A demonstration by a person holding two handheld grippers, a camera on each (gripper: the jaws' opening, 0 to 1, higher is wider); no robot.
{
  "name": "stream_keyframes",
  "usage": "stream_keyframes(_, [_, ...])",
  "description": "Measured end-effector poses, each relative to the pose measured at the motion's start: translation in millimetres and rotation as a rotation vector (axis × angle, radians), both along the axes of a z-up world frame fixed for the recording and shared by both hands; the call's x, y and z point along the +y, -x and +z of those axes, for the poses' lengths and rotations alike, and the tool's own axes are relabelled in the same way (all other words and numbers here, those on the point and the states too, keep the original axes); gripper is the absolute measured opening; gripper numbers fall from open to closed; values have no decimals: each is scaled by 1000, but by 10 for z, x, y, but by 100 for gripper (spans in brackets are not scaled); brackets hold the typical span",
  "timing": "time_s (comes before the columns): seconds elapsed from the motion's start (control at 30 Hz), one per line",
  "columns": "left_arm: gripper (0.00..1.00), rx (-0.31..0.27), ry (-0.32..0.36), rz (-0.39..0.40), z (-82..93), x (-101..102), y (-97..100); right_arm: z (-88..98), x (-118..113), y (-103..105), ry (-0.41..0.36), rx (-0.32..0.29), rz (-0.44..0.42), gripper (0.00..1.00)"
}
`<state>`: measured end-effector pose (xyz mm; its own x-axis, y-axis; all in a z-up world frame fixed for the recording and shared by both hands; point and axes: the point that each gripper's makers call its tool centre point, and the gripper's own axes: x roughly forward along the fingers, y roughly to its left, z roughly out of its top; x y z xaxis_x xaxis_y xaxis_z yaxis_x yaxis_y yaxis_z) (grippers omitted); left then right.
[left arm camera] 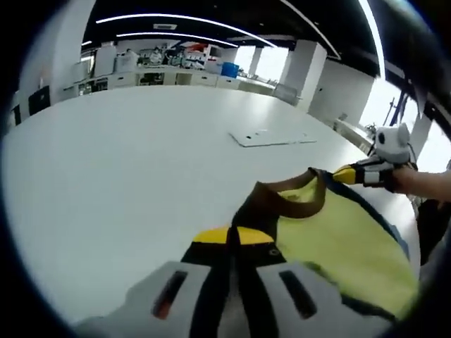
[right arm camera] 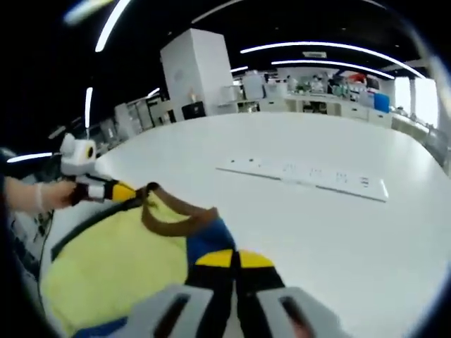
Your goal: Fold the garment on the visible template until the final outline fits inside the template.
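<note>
Gripping the garment (left arm camera: 345, 239), both claws, template (left arm camera: 271, 137) beyond

No legible text, brand, number or sign anywhere — not on the garment (left arm camera: 338, 239), not on the white table (left arm camera: 127, 183). Faint dark marks along the flat template (right arm camera: 310, 176) in the right gripper view, too blurred to make out as letters or digits. Red, white and blue shapes on the far wall display (left arm camera: 190, 55) in the left gripper view — perhaps a poster or banner, too small and soft to read.
</note>
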<state>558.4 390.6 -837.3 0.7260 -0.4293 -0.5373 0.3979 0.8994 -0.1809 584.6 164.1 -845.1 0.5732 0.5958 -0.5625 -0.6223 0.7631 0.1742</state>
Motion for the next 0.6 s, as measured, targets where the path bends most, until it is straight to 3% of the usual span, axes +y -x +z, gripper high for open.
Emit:
stream_keyframes(0.07, [3, -6, 3, -1, 15, 9, -16, -5, 13, 5, -1, -2, 4, 0])
stream_keyframes(0.17, [15, -12, 3, -8, 21, 33, -28, 57, 84, 59, -14, -7, 21, 4])
stream_keyframes(0.33, [30, -32, 11, -44, 90, 16, 78, 126, 150, 147, -44, 12, 60, 28])
stream_keyframes(0.47, [49, -56, 1, -101, 185, -59, 152, 190, 143, 245, -49, 15, 85, 58])
stream_keyframes(0.6, [66, -77, 12, -139, 299, -94, 253, 218, 98, 357, -22, 20, 94, 81])
